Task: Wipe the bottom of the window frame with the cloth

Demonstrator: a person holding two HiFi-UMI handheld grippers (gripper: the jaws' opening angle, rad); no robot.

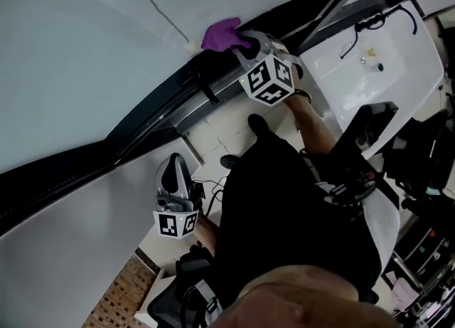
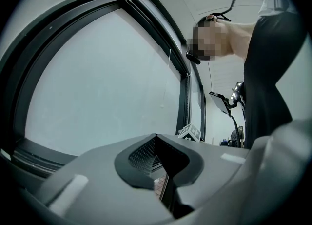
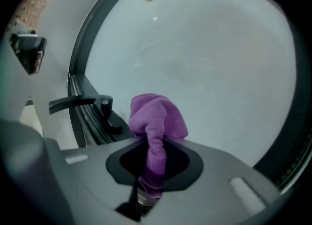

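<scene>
Right gripper view: right gripper [image 3: 155,163] pinching a twisted purple cloth [image 3: 157,116], its bunched end at the window frame [image 1: 142,126], just beside the handle [image 3: 92,104]. Left gripper [image 2: 158,158]: jaws pressed together, empty, well apart. Likely hazard: cloth snags on the handle and pulls free of the narrow pinch.

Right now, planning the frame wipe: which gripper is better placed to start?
Right. The right gripper is shut on the purple cloth beside the window frame; the left gripper is empty, held away.
</scene>
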